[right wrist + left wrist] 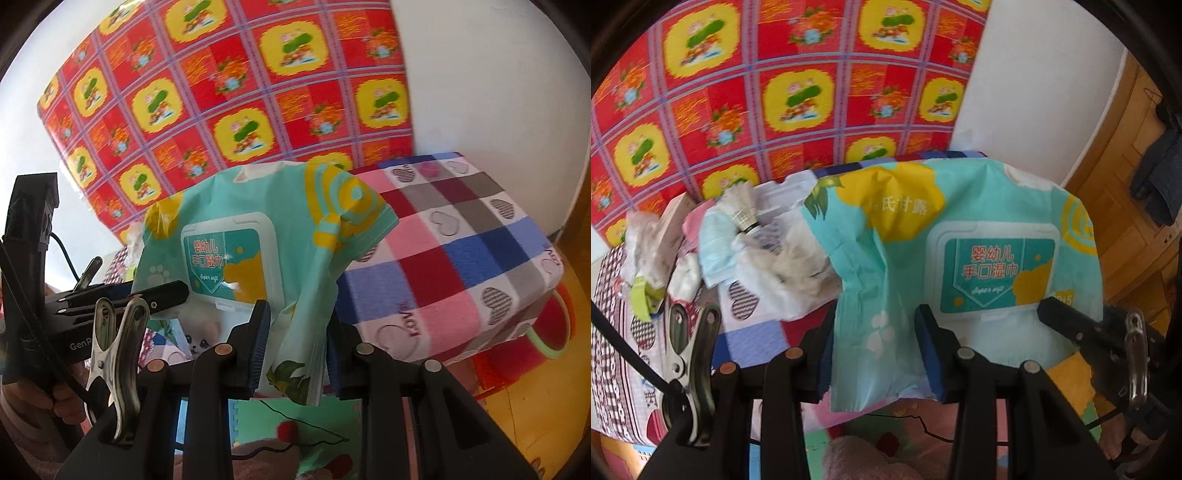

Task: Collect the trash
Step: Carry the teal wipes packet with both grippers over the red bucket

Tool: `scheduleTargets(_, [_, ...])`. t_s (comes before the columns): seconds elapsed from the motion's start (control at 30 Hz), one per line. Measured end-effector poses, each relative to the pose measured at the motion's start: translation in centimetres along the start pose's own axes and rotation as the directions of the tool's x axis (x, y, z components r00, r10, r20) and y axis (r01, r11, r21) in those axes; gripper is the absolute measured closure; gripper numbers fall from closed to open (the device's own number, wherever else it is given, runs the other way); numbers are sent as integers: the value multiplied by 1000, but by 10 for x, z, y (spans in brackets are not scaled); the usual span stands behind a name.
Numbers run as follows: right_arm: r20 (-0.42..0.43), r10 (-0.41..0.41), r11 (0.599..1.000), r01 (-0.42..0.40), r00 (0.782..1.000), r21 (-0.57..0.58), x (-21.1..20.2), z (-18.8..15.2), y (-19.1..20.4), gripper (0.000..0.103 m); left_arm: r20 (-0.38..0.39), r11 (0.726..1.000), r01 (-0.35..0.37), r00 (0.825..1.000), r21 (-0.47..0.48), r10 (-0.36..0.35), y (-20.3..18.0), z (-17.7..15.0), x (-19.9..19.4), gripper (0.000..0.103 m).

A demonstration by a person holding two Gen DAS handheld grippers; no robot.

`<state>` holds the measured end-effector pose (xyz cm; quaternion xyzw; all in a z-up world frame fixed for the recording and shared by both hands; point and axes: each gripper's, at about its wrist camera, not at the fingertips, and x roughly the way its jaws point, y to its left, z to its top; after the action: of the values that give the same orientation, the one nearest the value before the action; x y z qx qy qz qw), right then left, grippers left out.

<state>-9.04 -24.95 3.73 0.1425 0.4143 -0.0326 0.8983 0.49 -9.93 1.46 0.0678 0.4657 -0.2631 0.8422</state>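
The soft, light wipes packet (960, 236) is clamped at opposite edges by the left gripper (882, 354) and right gripper (295, 339); crumpling is likely.

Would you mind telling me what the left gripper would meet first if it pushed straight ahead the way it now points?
The left gripper is already shut on the wet wipes pack, so the pack fills its path. Behind it probably lies the checkered table, then the red patterned sheet, though depth is unclear.
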Motion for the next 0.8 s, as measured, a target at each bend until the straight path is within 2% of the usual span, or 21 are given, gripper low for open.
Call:
scheduleTargets(0.43, [17,-77,995,76,997,64,-5,26,-58,74,-16,994,76,997,76,-75,-53,45,43,61])
scheduleTargets(0.8, [33,-135,980,128,990,152,4,47,-103,74,-34,980,104,994,168,-99,-85,85,79,61])
